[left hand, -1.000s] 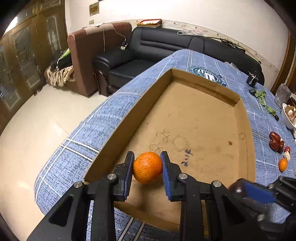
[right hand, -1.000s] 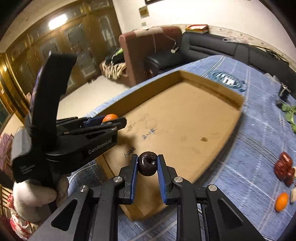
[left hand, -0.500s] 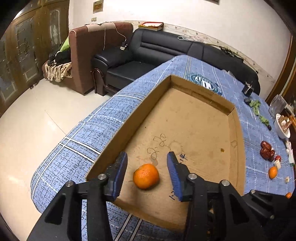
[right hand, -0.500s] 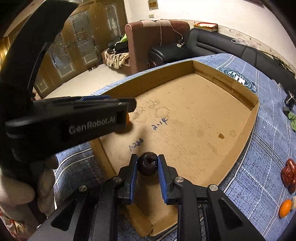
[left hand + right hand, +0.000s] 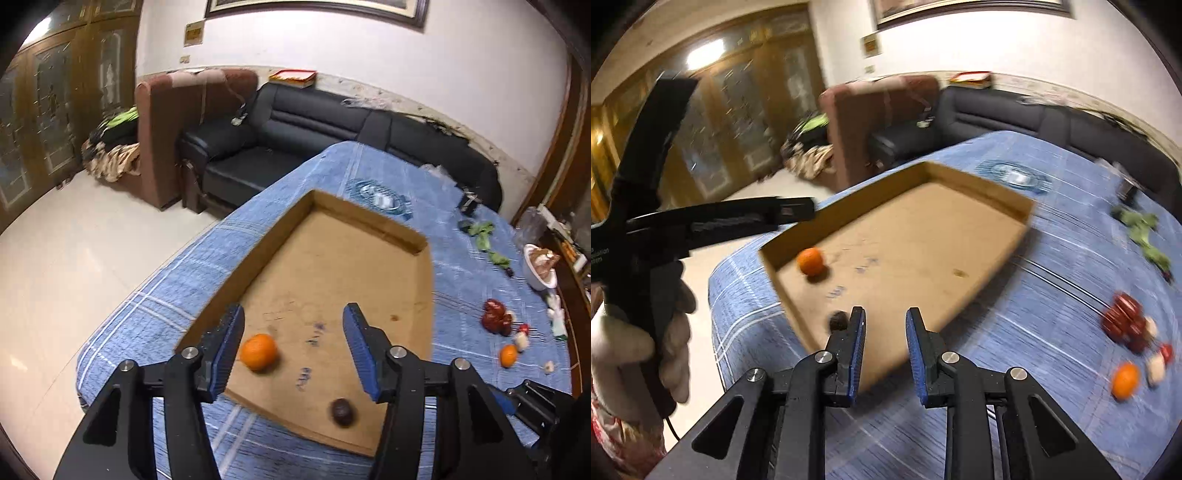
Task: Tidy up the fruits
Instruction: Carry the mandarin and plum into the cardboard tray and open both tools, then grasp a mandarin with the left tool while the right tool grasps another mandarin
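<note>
A shallow cardboard tray (image 5: 373, 225) (image 5: 982, 186) lies on the blue checked tablecloth. An orange (image 5: 258, 351) (image 5: 810, 261) rests in its near left corner. A dark round fruit (image 5: 342, 411) (image 5: 837, 320) rests near the tray's front wall. My left gripper (image 5: 293, 349) is open and empty, raised above the tray's near end. My right gripper (image 5: 884, 350) is open and empty, above the tray's front edge, just right of the dark fruit. The left gripper's body (image 5: 713, 223) shows at the left of the right wrist view.
Right of the tray on the cloth lie a pile of red fruits (image 5: 495, 319) (image 5: 1124, 325), a second orange (image 5: 508, 355) (image 5: 1124, 380), small white pieces (image 5: 1156, 367), green leaves (image 5: 484, 238) and a white bowl (image 5: 539, 273). A black sofa (image 5: 314, 125) stands behind the table.
Both grippers have opened and pulled back and up. The orange left the left gripper and lies in the tray. The dark fruit left the right gripper and lies in the tray.
</note>
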A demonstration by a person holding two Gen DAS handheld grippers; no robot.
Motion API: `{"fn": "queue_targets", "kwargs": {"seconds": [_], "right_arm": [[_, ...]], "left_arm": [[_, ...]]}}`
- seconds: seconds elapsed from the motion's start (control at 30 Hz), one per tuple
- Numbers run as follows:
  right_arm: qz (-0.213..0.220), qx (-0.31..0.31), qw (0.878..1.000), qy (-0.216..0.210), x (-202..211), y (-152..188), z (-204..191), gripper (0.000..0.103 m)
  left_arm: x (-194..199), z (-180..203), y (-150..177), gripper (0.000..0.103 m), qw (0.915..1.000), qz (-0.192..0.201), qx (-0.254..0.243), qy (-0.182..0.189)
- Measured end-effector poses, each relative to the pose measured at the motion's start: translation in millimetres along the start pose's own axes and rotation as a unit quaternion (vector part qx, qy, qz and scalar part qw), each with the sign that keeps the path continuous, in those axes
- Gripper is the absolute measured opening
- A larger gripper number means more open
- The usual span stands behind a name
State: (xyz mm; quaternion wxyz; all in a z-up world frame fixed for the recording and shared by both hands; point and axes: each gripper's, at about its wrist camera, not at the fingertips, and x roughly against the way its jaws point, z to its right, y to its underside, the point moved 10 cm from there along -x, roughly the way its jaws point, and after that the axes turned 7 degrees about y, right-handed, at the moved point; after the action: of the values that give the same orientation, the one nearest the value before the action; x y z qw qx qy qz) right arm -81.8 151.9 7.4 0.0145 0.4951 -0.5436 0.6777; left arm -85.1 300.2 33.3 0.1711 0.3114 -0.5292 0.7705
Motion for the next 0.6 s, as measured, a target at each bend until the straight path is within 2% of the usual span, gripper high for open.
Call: {"fn": "queue_targets", "kwargs": {"seconds": [0.17, 0.4, 0.5, 0.6], "right_arm": [[0.006, -0.081, 0.995, 0.058, 32.6, 23.8, 85.9, 0.027], [0.003, -0.200, 0.966, 0.164, 87.1, 78.7, 222.0, 0.028], [0.003, -0.228, 0.954, 0.195, 107.2, 98.9, 255.1, 0.027], [-0.003, -0.231, 0.946, 0.228, 118.2, 114.5, 276.6, 0.027]], "left_arm": [[-5.8, 52.0, 2.9, 0.061, 0.9984, -0.008, -0.038, 0.042], [-38.4, 129.0, 32.0, 0.061, 0.9892, -0.062, -0.085, 0.102], [-48.8, 161.1, 48.5, 0.061, 0.9827, -0.084, -0.106, 0.127], [-59.3, 193.1, 64.6, 0.061, 0.9742, -0.105, -0.132, 0.150]]}}
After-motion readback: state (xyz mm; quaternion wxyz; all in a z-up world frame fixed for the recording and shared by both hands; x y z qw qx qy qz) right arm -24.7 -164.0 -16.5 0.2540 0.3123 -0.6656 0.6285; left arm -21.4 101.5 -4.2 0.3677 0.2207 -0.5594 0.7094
